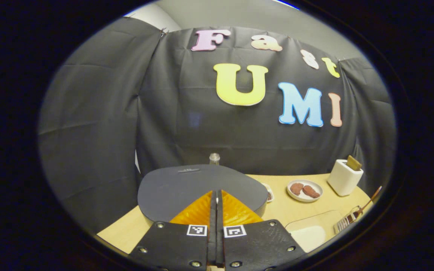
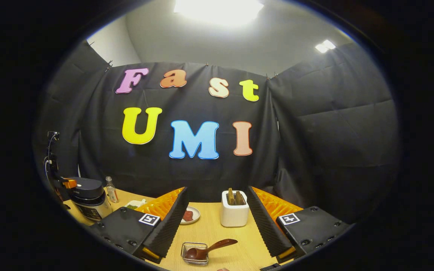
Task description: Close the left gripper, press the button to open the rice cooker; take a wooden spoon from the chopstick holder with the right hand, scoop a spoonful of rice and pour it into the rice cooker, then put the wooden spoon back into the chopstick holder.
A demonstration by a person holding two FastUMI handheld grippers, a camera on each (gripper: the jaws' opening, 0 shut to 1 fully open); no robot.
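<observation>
Wooden spoon [image 2: 210, 248] lies in a wire basket [image 2: 194, 254], between and below the wide-open right gripper [image 2: 217, 222]. Left gripper [image 1: 217, 205], jaws together, sits over the cooker [image 1: 198, 186] lid; holder [image 2: 234, 212] stands beyond.

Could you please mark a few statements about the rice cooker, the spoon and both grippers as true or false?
1. The left gripper is shut above the rice cooker. True.
2. The rice cooker's lid stands open. False: it is closed.
3. The right gripper holds the wooden spoon. False: it is open, and the spoon rests in the wire holder.
4. A plate sits beside the white toaster. True.
</observation>
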